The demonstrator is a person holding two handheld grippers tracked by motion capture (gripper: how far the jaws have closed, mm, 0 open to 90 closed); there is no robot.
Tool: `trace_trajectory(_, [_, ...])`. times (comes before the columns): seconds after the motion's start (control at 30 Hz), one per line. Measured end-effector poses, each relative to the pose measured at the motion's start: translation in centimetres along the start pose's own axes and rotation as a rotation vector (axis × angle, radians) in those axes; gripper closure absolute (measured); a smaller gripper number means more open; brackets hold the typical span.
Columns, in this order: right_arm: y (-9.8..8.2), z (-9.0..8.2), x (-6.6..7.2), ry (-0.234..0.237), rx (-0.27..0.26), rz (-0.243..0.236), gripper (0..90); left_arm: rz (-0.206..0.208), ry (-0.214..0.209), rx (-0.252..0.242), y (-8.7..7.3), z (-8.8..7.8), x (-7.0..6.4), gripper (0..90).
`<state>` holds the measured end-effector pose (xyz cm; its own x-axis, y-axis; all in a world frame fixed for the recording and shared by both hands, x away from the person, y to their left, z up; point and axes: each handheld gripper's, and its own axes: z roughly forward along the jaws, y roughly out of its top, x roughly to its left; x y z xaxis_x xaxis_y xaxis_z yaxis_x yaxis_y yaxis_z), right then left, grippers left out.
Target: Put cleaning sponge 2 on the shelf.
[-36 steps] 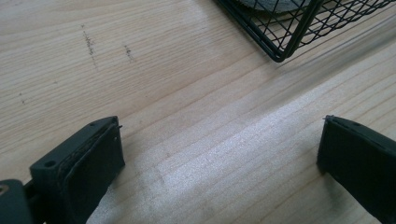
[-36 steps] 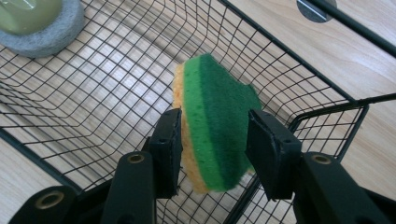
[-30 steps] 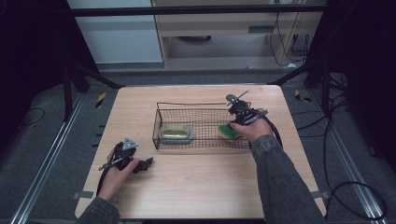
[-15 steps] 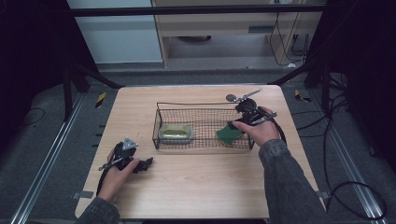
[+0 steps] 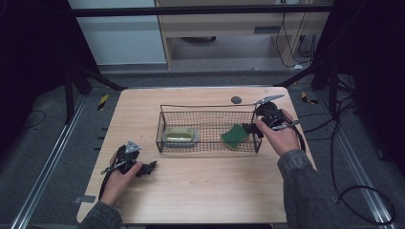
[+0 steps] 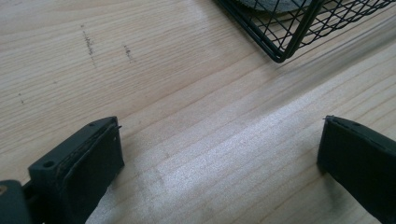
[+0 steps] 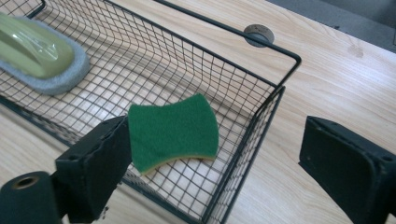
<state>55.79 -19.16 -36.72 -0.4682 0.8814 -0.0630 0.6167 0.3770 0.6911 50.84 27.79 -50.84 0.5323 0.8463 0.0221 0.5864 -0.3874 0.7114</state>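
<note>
A black wire basket [image 5: 205,106] stands in the middle of the wooden table. Inside it, at its right end, a green sponge [image 5: 234,135] lies tilted against the mesh. In the right gripper view the sponge [image 7: 175,130] sits just beyond the left jaw, free of both jaws. My right gripper [image 5: 253,128] hovers open at the basket's right end [image 7: 275,93], its jaws wide apart [image 7: 217,140]. My left gripper [image 5: 145,168] rests open on the table at the front left, with bare wood between its jaws [image 6: 219,144].
A scrubber with a pale green handle and grey pad [image 5: 180,136] lies in the basket's left end [image 7: 37,49]. A round dark grommet [image 5: 236,100] is set in the table behind the basket. The basket's corner [image 6: 280,51] lies ahead of the left gripper.
The right gripper has opened, let go of the green sponge inside the basket and drawn back to the right. The left gripper has stayed still.
</note>
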Motion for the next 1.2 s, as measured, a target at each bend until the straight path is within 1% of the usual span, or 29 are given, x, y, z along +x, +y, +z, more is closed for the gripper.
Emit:
trace_trajectory(0.07, [-0.3, -0.3, -0.1, -0.009, 0.001, -0.006, 9.9, 0.0, 0.0, 0.0, 0.0, 0.0, 0.0, 0.0])
trace_trajectory(0.23, [-1.6, -1.2, -0.5, -0.004, -0.038, -0.006, 10.9, 0.001, 0.0, 0.001, 0.0, 0.0, 0.0, 0.0])
trace_trajectory(0.3, [-2.3, -1.4, -0.7, -0.009, -0.047, -0.008, 11.3, 0.001, 0.0, 0.001, 0.0, 0.0, 0.0, 0.0])
trace_trajectory(0.47, [-4.0, -1.8, -1.1, -0.011, -0.064, 0.006, 12.7, 0.0, 0.0, 0.001, 0.0, 0.0, 0.0, 0.0])
trace_trajectory(0.6, [-5.7, -2.0, -1.8, -0.018, -0.075, 0.028, 13.2, 0.001, 0.0, 0.001, 0.0, 0.0, 0.0, 0.0])
trace_trajectory(0.67, [-6.7, -2.0, -2.5, -0.027, -0.079, 0.05, 13.5, 0.001, 0.0, 0.001, 0.0, 0.0, 0.0, 0.0])
trace_trajectory(0.83, [-8.8, -2.0, -3.9, -0.051, -0.071, 0.094, 13.9, 0.001, 0.0, 0.001, 0.0, 0.0, 0.0, 0.0])
trace_trajectory(0.9, [-9.5, -1.9, -4.3, -0.061, -0.066, 0.111, 13.9, 0.001, 0.0, 0.001, 0.0, 0.0, 0.0, 0.0])
trace_trajectory(1.03, [-10.6, -1.3, -5.1, -0.077, -0.051, 0.13, 14.2, 0.0, 0.0, 0.001, 0.0, 0.0, 0.0, 0.0])
trace_trajectory(1.2, [-11.6, -0.3, -5.5, -0.084, -0.033, 0.155, 14.7, 0.001, 0.0, 0.001, 0.0, 0.0, 0.0, 0.0])
